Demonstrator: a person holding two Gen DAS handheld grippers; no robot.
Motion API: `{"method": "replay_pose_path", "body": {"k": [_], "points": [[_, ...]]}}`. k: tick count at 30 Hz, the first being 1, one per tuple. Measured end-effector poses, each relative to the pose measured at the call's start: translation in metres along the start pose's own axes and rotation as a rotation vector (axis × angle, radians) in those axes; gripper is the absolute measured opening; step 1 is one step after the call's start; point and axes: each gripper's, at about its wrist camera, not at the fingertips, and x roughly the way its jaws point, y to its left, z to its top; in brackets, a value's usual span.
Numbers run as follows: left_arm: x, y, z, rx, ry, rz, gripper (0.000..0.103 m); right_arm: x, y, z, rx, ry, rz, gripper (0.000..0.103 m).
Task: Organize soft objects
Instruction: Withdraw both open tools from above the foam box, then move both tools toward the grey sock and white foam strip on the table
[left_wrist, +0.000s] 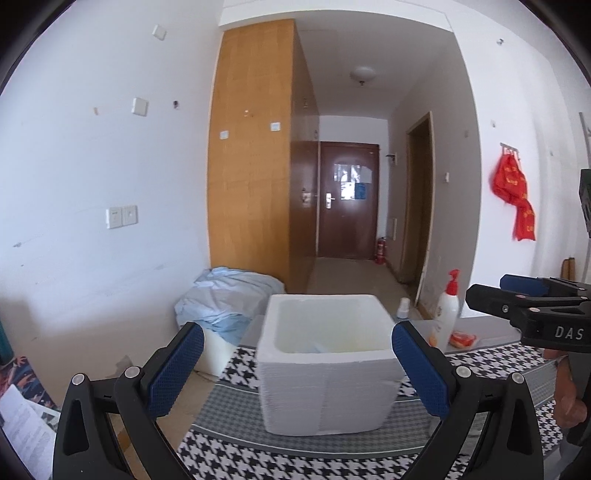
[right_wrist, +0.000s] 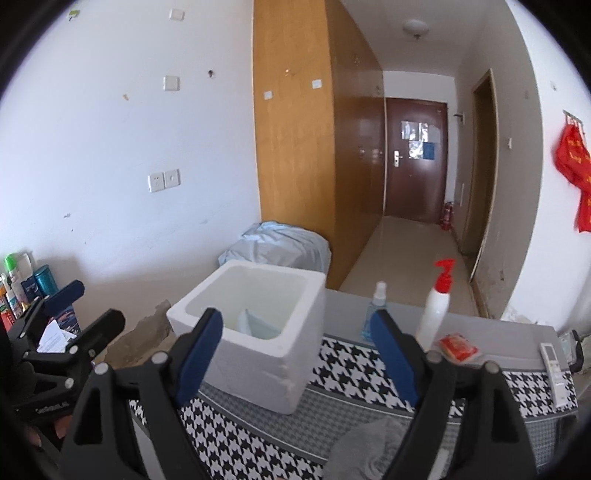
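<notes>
A white foam box (left_wrist: 327, 363) stands on the houndstooth-covered table (left_wrist: 236, 450); a light blue soft item (right_wrist: 255, 325) lies inside it. A grey soft cloth (right_wrist: 373, 448) lies on the table near the front, below my right gripper. My left gripper (left_wrist: 297, 363) is open and empty, its blue pads either side of the box in view. My right gripper (right_wrist: 297, 354) is open and empty, held above the table to the right of the box. Each gripper shows at the edge of the other's view.
A white pump bottle with a red top (right_wrist: 436, 310), a small spray bottle (right_wrist: 375, 310), a red packet (right_wrist: 458, 345) and a white remote (right_wrist: 554, 369) sit at the table's far right. A blue bedding bundle (left_wrist: 225, 299) lies on the floor behind. Bottles (right_wrist: 18, 280) stand at left.
</notes>
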Motion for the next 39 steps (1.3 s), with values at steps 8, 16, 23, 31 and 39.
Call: {"method": "replay_pose_path", "body": {"k": [8,16,23,31,39], "points": [[0.001,-0.030,-0.001,0.022,0.001,-0.083,0.102,-0.022,-0.027,-0.014,0.051,0.003,-0.091,0.085],[0.006,-0.056,-0.003,0.048,0.017,-0.150,0.102,-0.042,-0.049,-0.035,0.099,-0.003,-0.142,0.088],[0.009,-0.078,-0.007,0.073,0.037,-0.190,0.102,-0.056,-0.062,-0.048,0.126,0.002,-0.197,0.090],[0.012,-0.102,-0.016,0.091,0.068,-0.273,0.102,-0.067,-0.074,-0.069,0.125,0.011,-0.256,0.090],[0.016,-0.115,-0.034,0.099,0.109,-0.324,0.102,-0.070,-0.074,-0.085,0.100,0.016,-0.284,0.090]]}}
